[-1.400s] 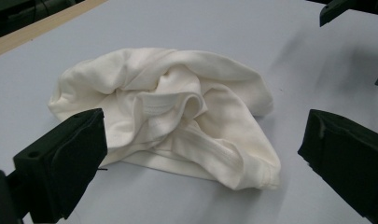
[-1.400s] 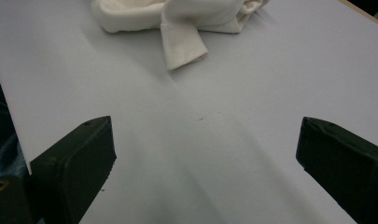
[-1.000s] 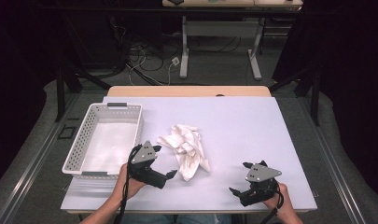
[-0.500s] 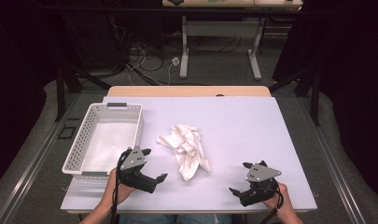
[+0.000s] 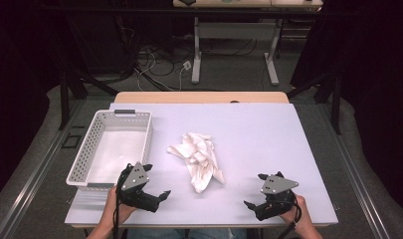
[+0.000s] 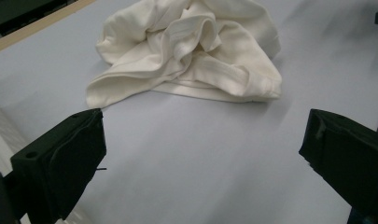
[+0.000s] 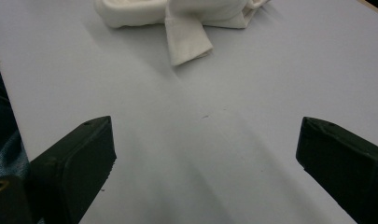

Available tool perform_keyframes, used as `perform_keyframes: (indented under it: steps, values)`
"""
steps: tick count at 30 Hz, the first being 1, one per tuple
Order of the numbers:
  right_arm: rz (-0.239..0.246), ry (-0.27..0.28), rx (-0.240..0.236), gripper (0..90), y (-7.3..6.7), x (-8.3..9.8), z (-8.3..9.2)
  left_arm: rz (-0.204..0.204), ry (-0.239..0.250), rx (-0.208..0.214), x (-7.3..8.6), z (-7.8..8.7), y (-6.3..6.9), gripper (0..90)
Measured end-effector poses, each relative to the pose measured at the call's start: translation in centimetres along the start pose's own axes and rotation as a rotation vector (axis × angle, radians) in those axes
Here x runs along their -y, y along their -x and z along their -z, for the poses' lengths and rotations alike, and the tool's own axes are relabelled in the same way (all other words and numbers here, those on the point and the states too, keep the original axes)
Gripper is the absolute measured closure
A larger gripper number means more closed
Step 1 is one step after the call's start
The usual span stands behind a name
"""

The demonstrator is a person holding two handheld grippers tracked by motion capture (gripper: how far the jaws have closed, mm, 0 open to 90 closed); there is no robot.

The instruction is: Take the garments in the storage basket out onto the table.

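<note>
Both grippers' jaws stand wide and empty, the left gripper (image 5: 156, 190) and right gripper (image 5: 253, 191) flanking the crumpled white cloth (image 5: 199, 160), near it without touching.

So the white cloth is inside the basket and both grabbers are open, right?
Not quite. The white cloth lies crumpled on the table, beside the basket, not inside it; the high view shows this. Both grabbers, left and right, are open.

High view: fixed above the near edge, facing forward and down over the pale lavender table top (image 5: 268, 129). Gripper views: low, close to the surface, both facing the crumpled white cloth (image 6: 191, 51), shared with the high view.
</note>
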State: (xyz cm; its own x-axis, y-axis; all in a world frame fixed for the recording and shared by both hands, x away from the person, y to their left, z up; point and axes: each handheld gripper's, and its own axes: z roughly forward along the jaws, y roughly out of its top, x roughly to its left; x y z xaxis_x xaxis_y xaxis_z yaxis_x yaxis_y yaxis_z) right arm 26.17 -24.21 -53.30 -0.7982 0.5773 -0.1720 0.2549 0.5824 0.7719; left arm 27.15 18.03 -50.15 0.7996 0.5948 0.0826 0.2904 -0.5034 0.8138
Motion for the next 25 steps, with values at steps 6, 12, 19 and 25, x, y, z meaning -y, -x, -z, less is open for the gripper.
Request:
perform_keyframes:
  steps: [6, 12, 19, 25]
  values:
    - [0.000, -0.005, -0.005, 4.0, 0.0, 0.0, -0.1, 0.009, -0.007, -0.005, 1.0, 0.7, 0.2, 0.0]
    - [-0.002, -0.005, -0.009, 4.0, -0.1, 0.0, -0.1, 0.017, -0.007, -0.023, 1.8, 1.3, 0.3, 0.0]
    - [0.001, -0.003, -0.011, 3.9, 0.0, 0.0, -0.1, 0.011, -0.002, -0.031, 2.5, 2.0, 0.7, 0.0]
    - [0.003, 0.000, -0.016, 3.9, 0.0, 0.0, -0.1, -0.005, 0.005, -0.026, 2.6, 1.9, 1.2, 0.0]
